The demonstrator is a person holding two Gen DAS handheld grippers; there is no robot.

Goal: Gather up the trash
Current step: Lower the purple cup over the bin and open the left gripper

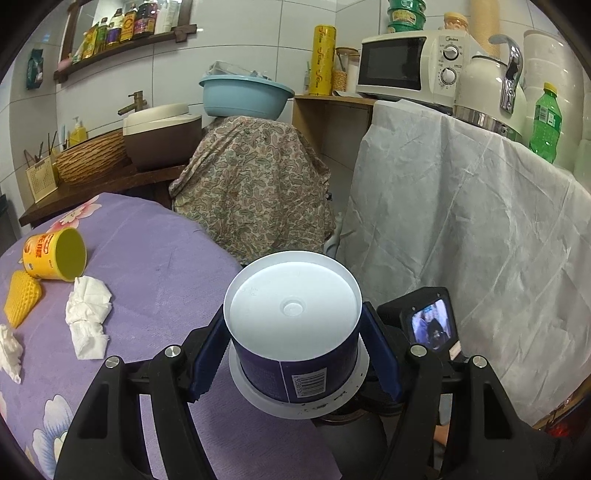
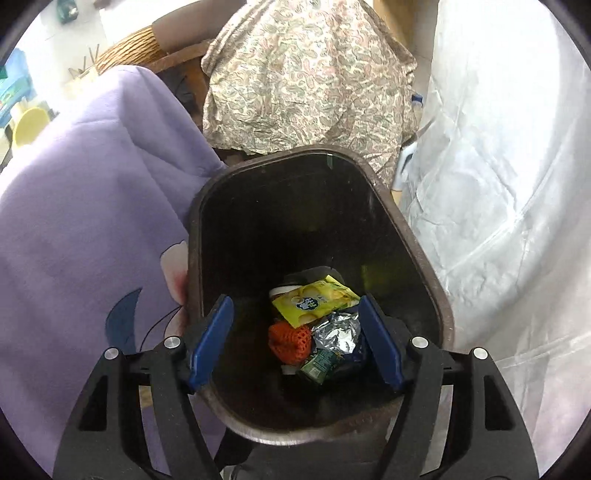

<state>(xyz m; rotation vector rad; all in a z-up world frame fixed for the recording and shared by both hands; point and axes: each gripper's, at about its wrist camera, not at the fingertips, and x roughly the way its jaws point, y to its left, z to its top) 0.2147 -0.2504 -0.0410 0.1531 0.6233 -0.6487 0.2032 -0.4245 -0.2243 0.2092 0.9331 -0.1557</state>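
Our left claw (image 1: 293, 354) grips the upside-down cup (image 1: 293, 328) beside the bin (image 2: 406, 225), while our empty right claw (image 2: 295, 343) gapes directly above the bin's mouth.

White-tiled walls (image 1: 229, 33) back a dark wooden shelf of bottles (image 1: 122, 44), a brown basin with a brass tap (image 1: 162, 136), a paisley cloth (image 1: 255, 184) draped over furniture, a white sheet (image 1: 461, 221) hanging under a microwave (image 1: 406, 66), and a purple floral cloth on the counter (image 1: 155, 266).
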